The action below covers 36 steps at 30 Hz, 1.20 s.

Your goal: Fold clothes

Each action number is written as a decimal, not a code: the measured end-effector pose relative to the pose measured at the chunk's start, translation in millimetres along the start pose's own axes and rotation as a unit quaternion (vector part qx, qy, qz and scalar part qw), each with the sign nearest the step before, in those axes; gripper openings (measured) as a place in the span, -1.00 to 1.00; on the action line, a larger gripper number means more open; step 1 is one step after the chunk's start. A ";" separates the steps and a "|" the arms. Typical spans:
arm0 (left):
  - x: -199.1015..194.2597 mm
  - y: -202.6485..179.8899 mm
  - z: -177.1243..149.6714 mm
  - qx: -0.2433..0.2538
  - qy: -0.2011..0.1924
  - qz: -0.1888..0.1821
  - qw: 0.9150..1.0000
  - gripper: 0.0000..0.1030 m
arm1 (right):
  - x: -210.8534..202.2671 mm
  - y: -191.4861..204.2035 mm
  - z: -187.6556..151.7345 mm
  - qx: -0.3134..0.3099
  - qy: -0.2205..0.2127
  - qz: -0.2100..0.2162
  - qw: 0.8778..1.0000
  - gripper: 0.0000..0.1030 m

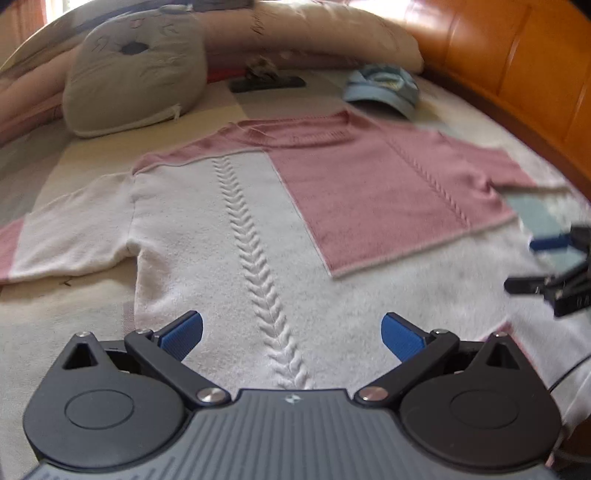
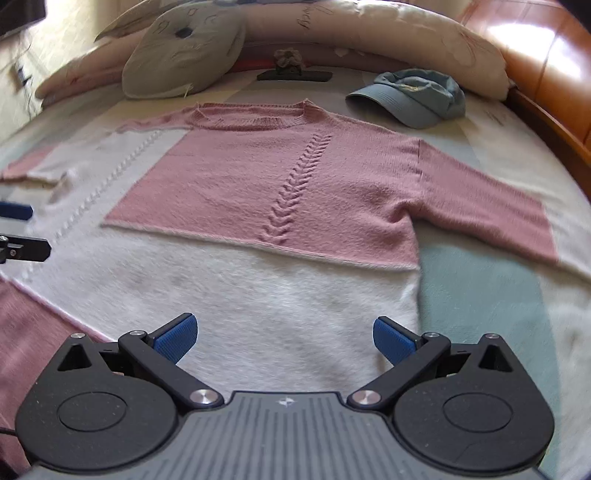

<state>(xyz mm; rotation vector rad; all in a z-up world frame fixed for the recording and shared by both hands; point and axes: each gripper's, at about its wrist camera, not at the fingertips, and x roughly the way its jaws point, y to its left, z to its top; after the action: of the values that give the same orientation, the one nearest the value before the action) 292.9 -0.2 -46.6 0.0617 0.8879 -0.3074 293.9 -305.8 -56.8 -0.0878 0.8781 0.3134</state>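
Blue-padded fingers [image 1: 184,334] of my left gripper [image 1: 291,332] stood wide apart, holding nothing, poised over the white lower part of the sweater [image 1: 258,206] with the raised cable braid running up between them. My right gripper [image 2: 285,338] was spread just as wide and empty too, above the white hem area near the sweater's right side edge. From the left wrist view I could see the right gripper's tips poking in at the far right; from the right wrist view the left gripper's tips showed at the far left.

Laid flat on the bed [image 2: 480,295], the sweater was pink and white — pink across the neckline, the right chest and the right sleeve, white over the left body and most of the left sleeve, whose cuff end was pink. Both sleeves lay stretched out to the sides, unfolded. Beyond the collar sat a blue cap [image 2: 413,98], well apart from the sweater, and a grey cat-face cushion [image 1: 136,70] near the left shoulder. A dark flat object [image 2: 294,76] — too blurred for me to identify — lay between them. A long beige pillow [image 2: 388,33] ran along the back, against the wooden headboard [image 1: 517,62].
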 end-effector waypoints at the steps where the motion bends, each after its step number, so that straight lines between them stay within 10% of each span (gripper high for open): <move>1: 2.4 -0.5 -3.0 -0.002 0.003 -0.008 1.000 0.99 | -0.5 1.9 1.1 0.007 -0.002 0.007 1.000 1.00; 9: 5.7 18.4 -20.7 -0.057 0.002 -0.036 0.998 0.99 | -2.5 26.8 11.5 0.004 0.000 0.013 1.000 1.00; 26: -13.4 194.6 -13.4 -0.127 -0.088 0.081 0.985 0.99 | -12.6 79.1 26.5 0.024 0.009 -0.029 0.999 1.00; 36: -11.4 258.6 -19.5 -0.179 -0.098 0.081 0.976 0.99 | -28.5 139.6 45.1 0.006 -0.001 -0.002 1.000 1.00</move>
<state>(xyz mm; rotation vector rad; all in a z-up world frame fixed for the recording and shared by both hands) 346.3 252.7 -69.2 -0.2265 0.7261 0.0023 267.8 -170.6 1.1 -0.0787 0.8783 0.3057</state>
